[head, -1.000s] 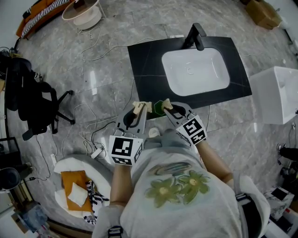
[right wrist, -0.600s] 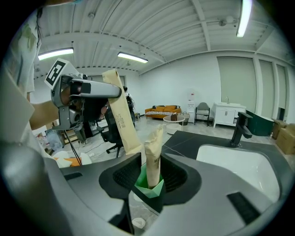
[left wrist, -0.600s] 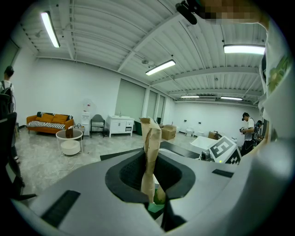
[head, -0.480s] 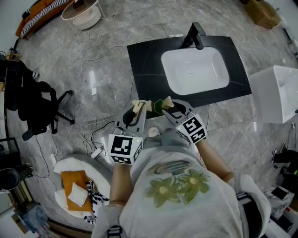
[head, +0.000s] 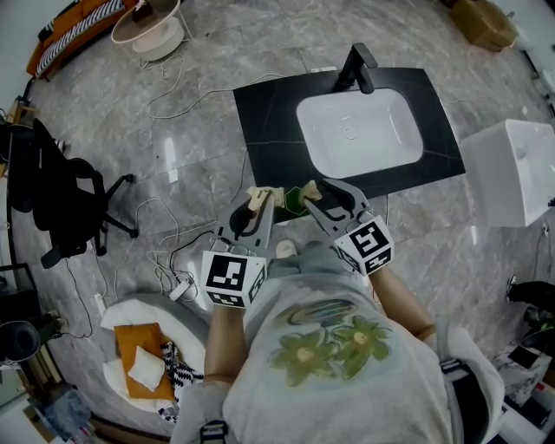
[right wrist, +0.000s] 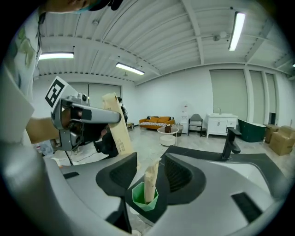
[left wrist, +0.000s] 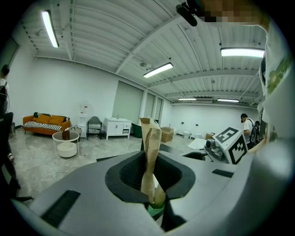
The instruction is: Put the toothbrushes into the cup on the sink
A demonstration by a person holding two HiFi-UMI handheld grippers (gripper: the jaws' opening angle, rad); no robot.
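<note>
Head view: the left gripper (head: 261,201) and right gripper (head: 326,196) are held together over the green cup (head: 295,199) at the sink counter's (head: 260,130) corner.

Left gripper view: a wrapped toothbrush (left wrist: 150,156) is clamped between the jaws, above the cup.

Right gripper view: the jaws are being opened around a second toothbrush (right wrist: 150,180) standing in the cup. Its release is judged done.

Grey marble floor (head: 217,43). Black office chair (head: 65,204), left side. Orange sofa (head: 74,35) with a striped cushion, far upper left, and a round white side table (head: 147,26) just beside it. Loose cables (head: 165,247) on the floor by the chair, with a white power strip (head: 180,286) among them. Round white object (head: 117,310), kind unclear, at lower left, holding an orange cloth (head: 139,342) and a black-and-white patterned cloth (head: 178,364). White cabinet (head: 512,173), right edge. Cardboard box (head: 490,19), upper right. Ceiling tube lights (left wrist: 48,28). Dark green bathtub (right wrist: 251,129), far background.
</note>
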